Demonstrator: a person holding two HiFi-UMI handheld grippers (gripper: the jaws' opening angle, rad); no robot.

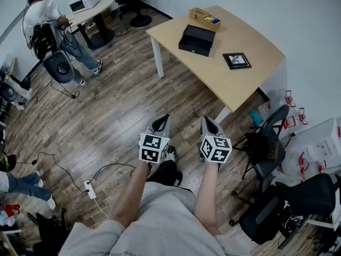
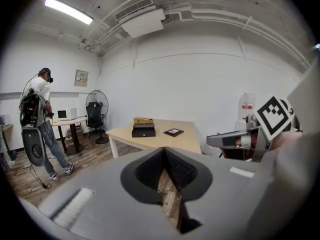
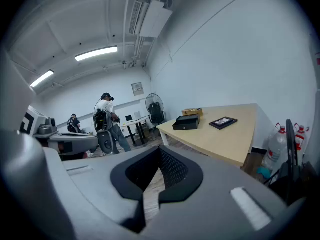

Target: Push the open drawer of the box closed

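A flat black box [image 1: 197, 39] lies on the light wooden table [image 1: 246, 86] far ahead, seen small in the left gripper view [image 2: 143, 130] and the right gripper view [image 3: 186, 122]. How far its drawer stands out I cannot tell from here. Both grippers are held low over the wooden floor, well short of the table. The left gripper [image 1: 162, 121] [image 2: 164, 152] is shut with nothing in it. Beside it, the right gripper [image 1: 208, 122] [image 3: 159, 152] is also shut and empty.
A yellow wooden box [image 1: 205, 19] sits behind the black box, a picture frame [image 1: 236, 60] to its right. Black chairs [image 1: 268, 143] and water bottles [image 1: 292, 98] crowd the right. Another person [image 1: 45, 15] stands far left; a power strip [image 1: 89, 190] and cable lie on the floor.
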